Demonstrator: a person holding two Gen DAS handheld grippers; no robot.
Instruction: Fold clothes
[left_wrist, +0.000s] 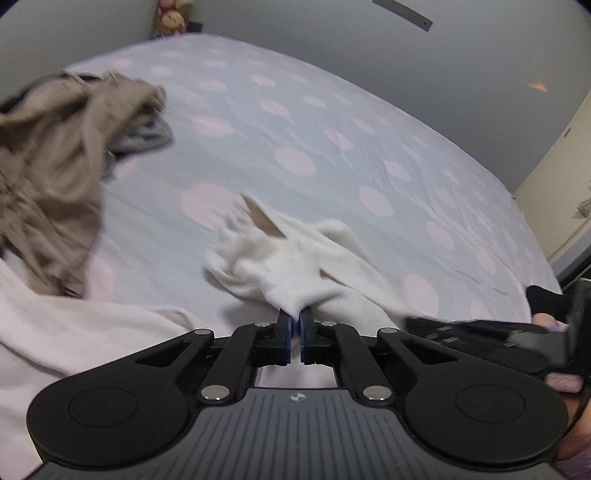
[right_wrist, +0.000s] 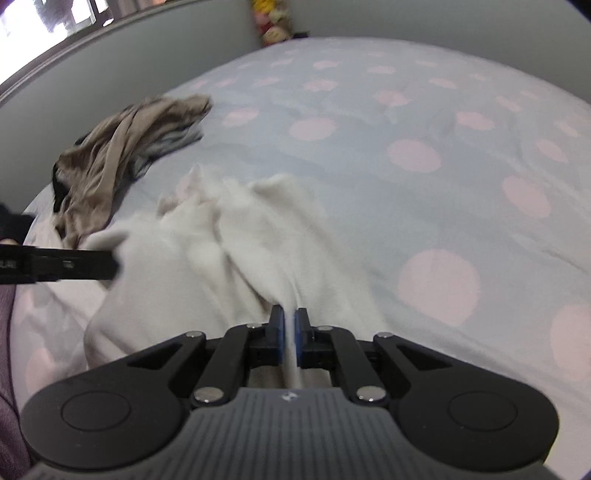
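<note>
A white fleecy garment (left_wrist: 295, 258) lies bunched on the bed. My left gripper (left_wrist: 295, 317) is shut on an edge of it, the cloth pinched between the blue pads. In the right wrist view the same white garment (right_wrist: 229, 236) spreads ahead, and my right gripper (right_wrist: 290, 317) is shut on a fold of it that runs back between the jaws. The left gripper (right_wrist: 110, 263) shows at the left of that view, clamped on the garment's other side. The right gripper (left_wrist: 413, 321) appears at the right edge of the left wrist view, held by a hand.
The bed (left_wrist: 332, 122) has a pale sheet with pink dots. A heap of tan and grey clothes (left_wrist: 62, 155) lies at its left, also tan clothes (right_wrist: 125, 147) in the right wrist view. A pale pink cloth (left_wrist: 44, 325) lies near left. Soft toys (left_wrist: 171, 18) sit by the far wall.
</note>
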